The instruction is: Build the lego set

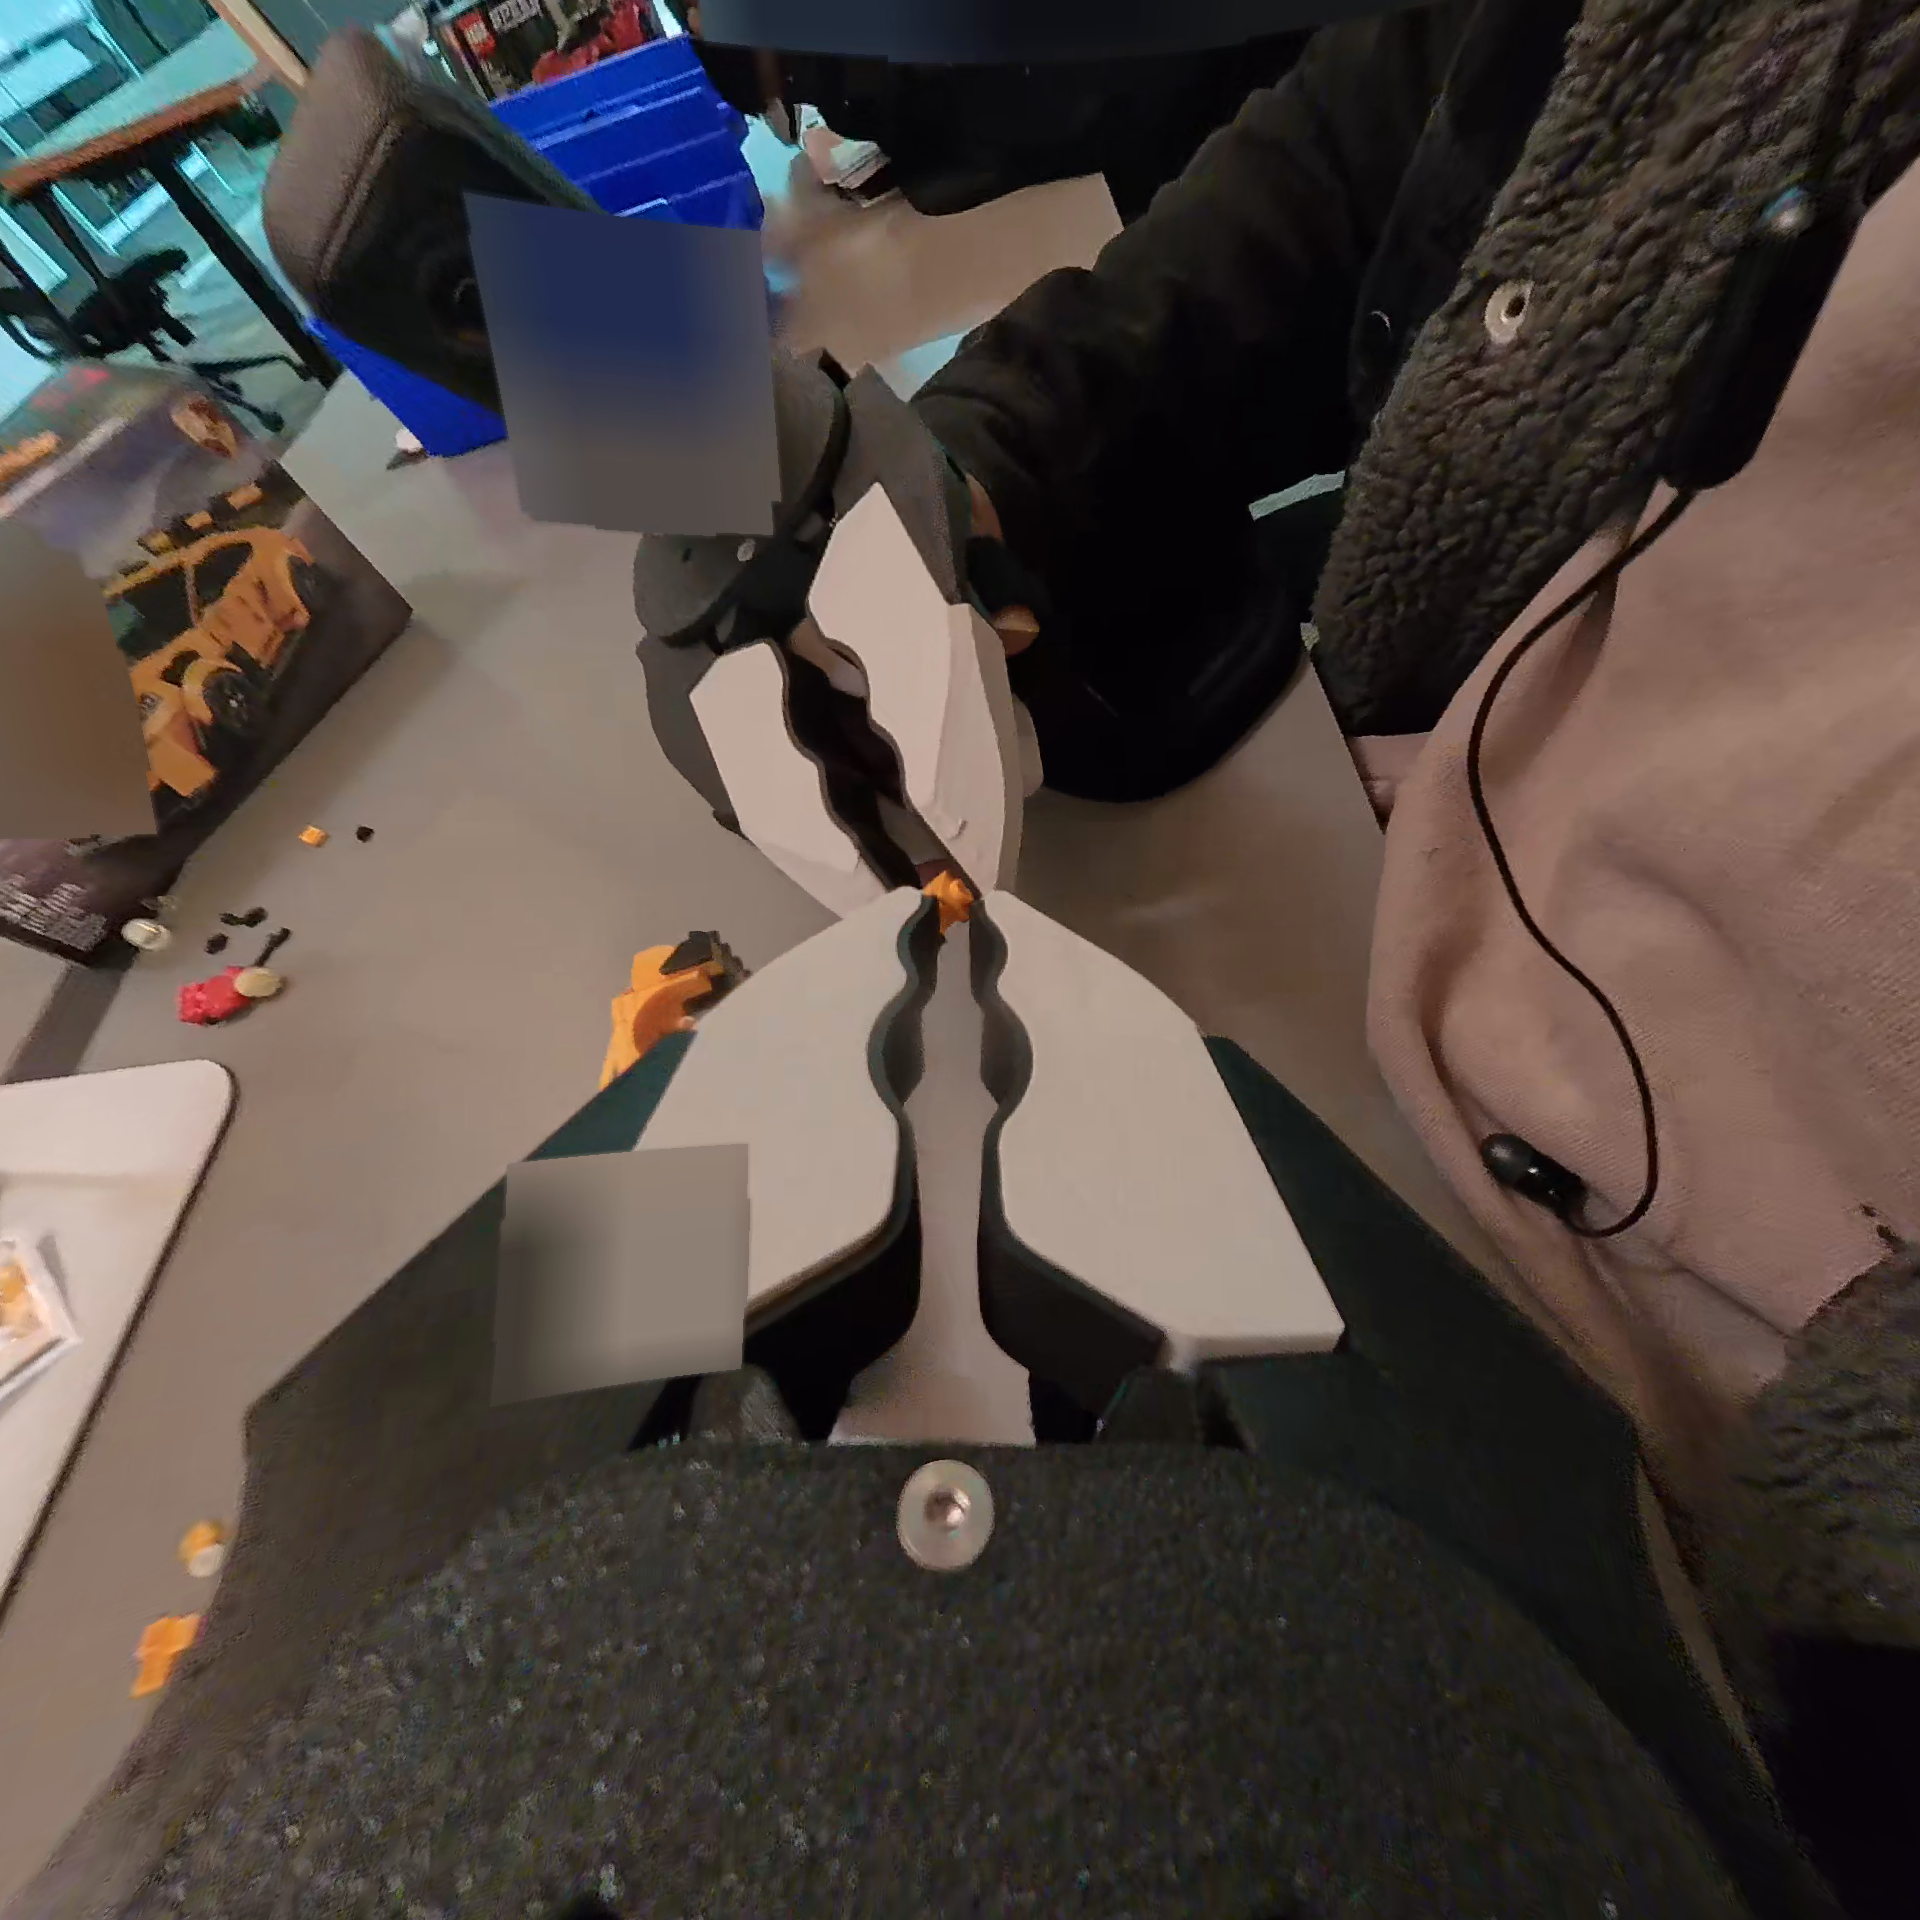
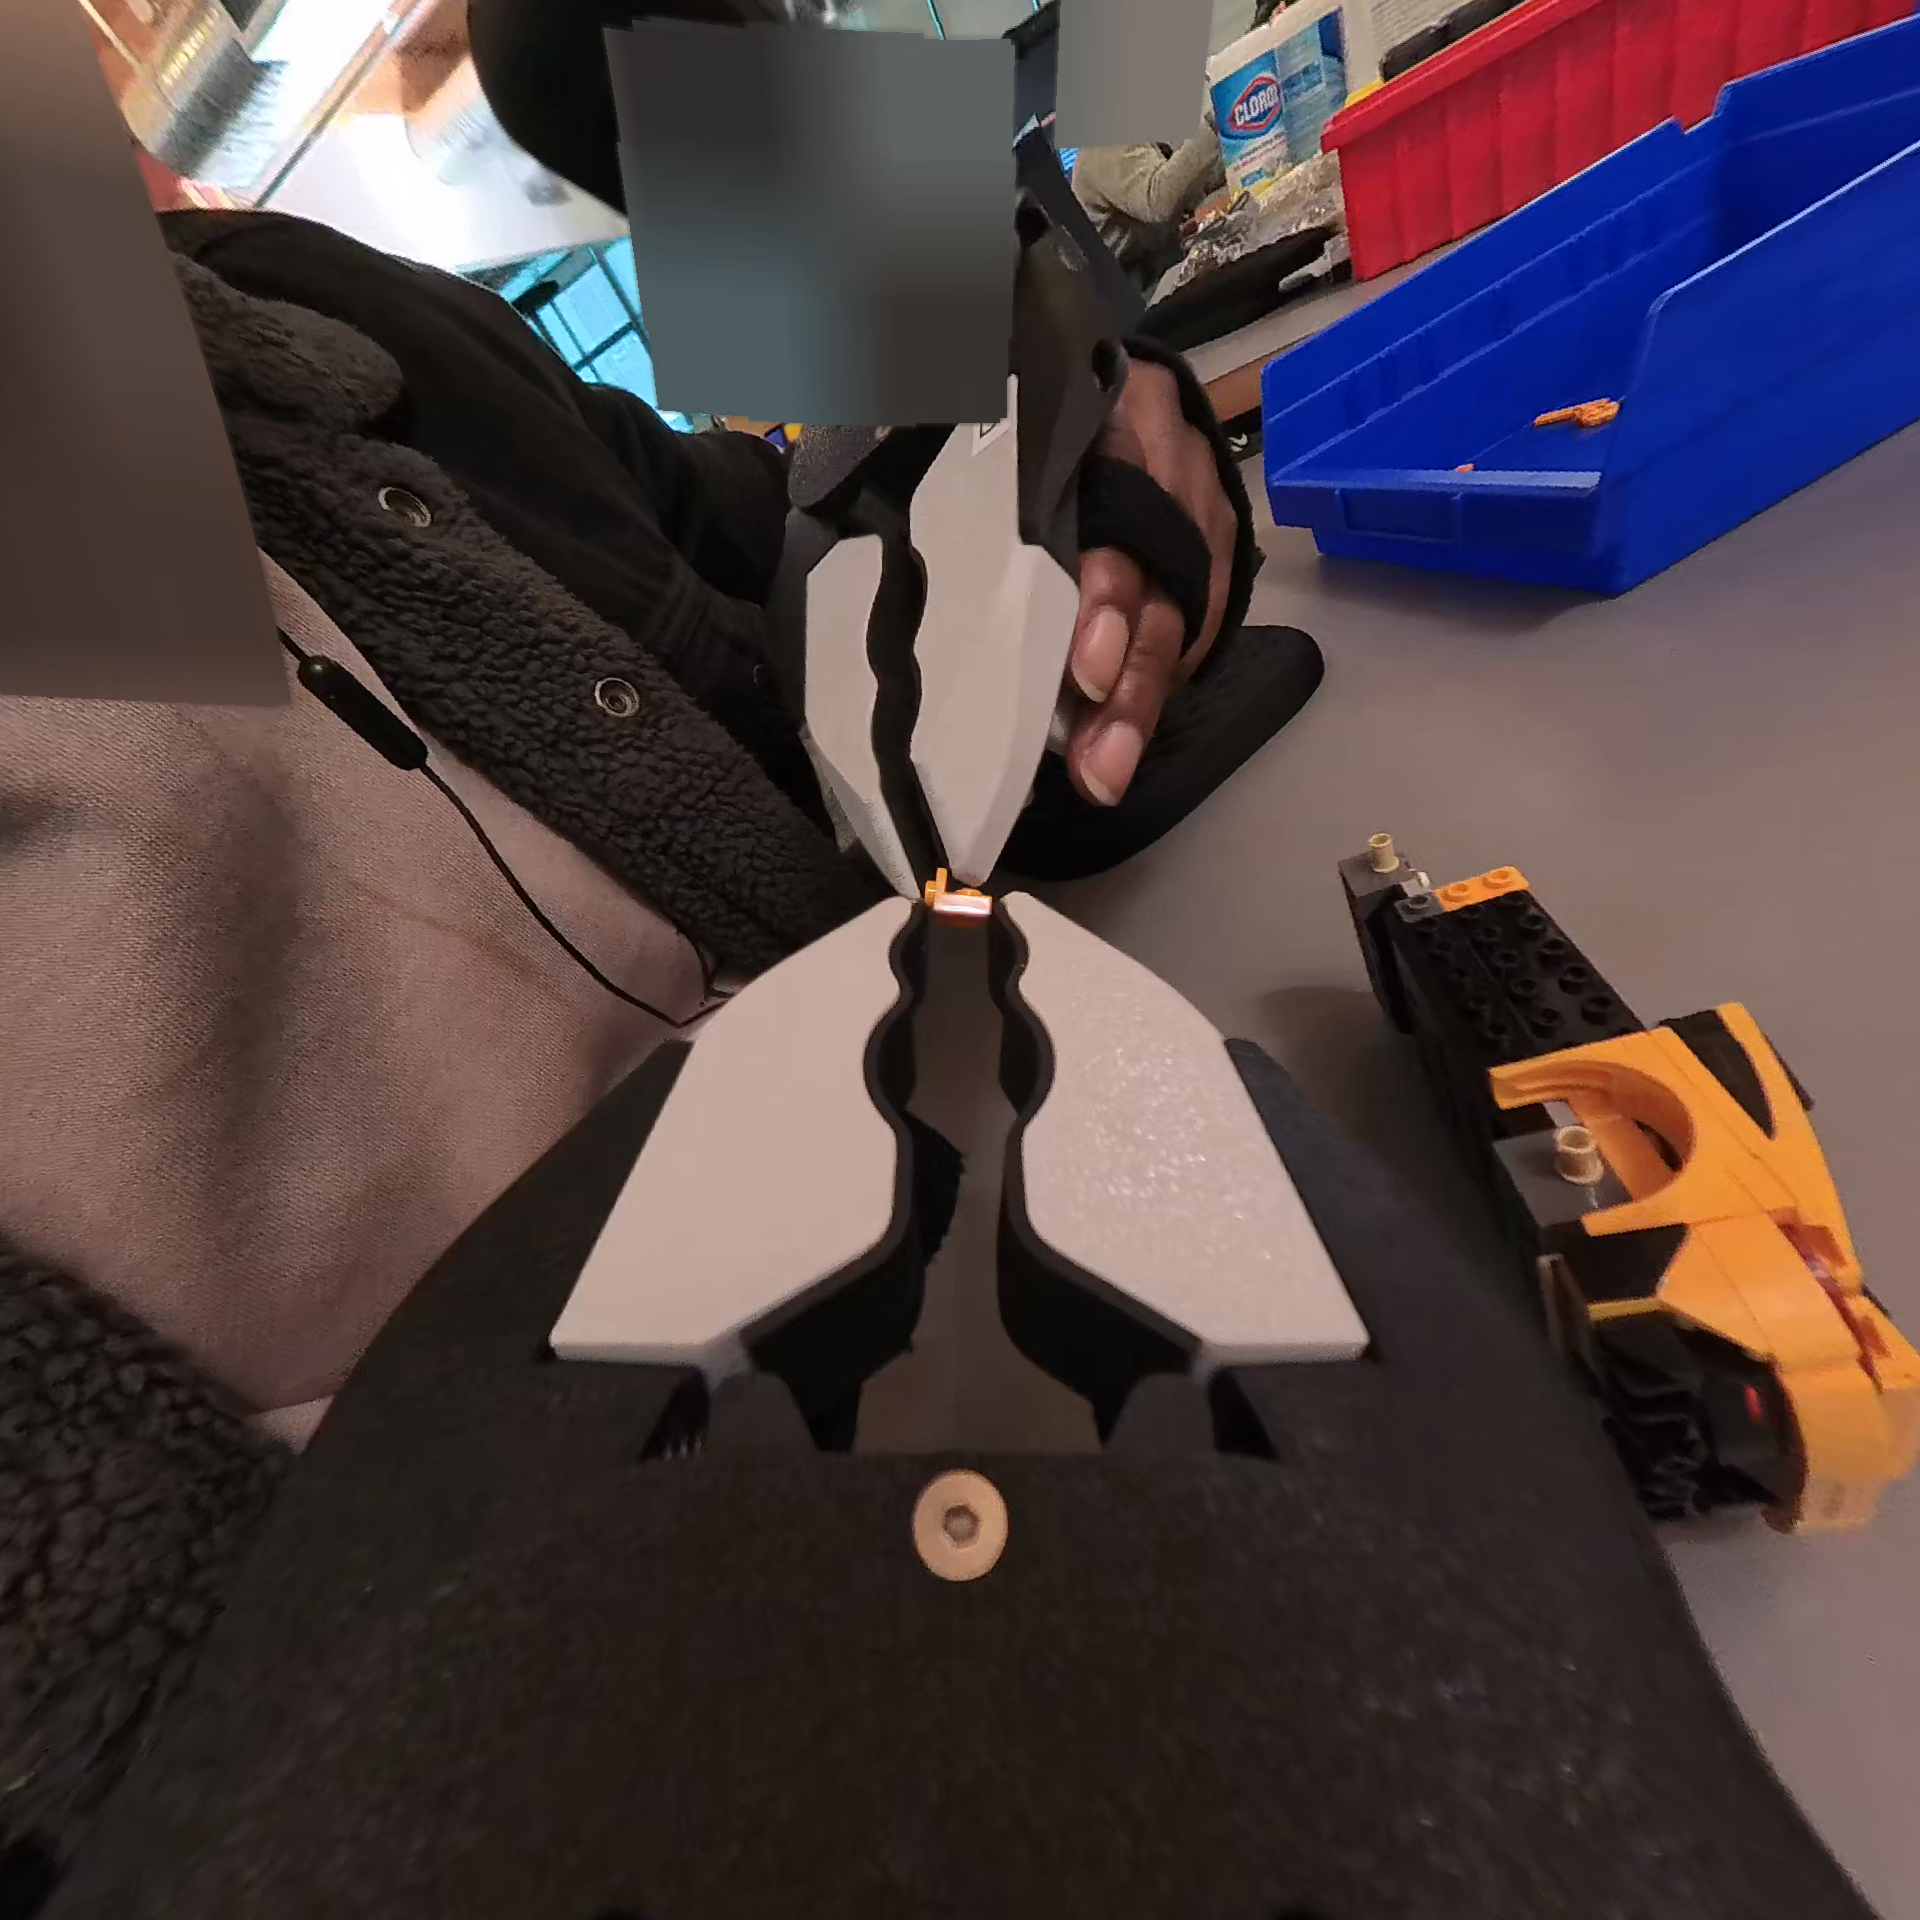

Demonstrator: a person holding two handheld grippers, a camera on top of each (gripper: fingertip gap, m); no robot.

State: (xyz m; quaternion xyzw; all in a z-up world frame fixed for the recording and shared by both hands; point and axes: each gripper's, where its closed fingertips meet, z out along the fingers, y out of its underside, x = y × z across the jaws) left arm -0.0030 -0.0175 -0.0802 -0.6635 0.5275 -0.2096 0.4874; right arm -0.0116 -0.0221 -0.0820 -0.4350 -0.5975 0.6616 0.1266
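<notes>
Orange brick piece (image 2: 958, 906) sits pinched between my right tongs (image 2: 961, 909) tips, above the bench (image 2: 1558, 748); my left tongs (image 1: 951, 906), at twelve o'clock tip to tip, also close on it.

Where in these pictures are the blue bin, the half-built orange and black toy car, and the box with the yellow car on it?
Blue bin (image 2: 1475, 343), right wrist view, side wall.
Toy car (image 2: 1704, 1236), right wrist view, orange bodywork.
Box (image 1: 223, 613), left wrist view, printed face.
</notes>
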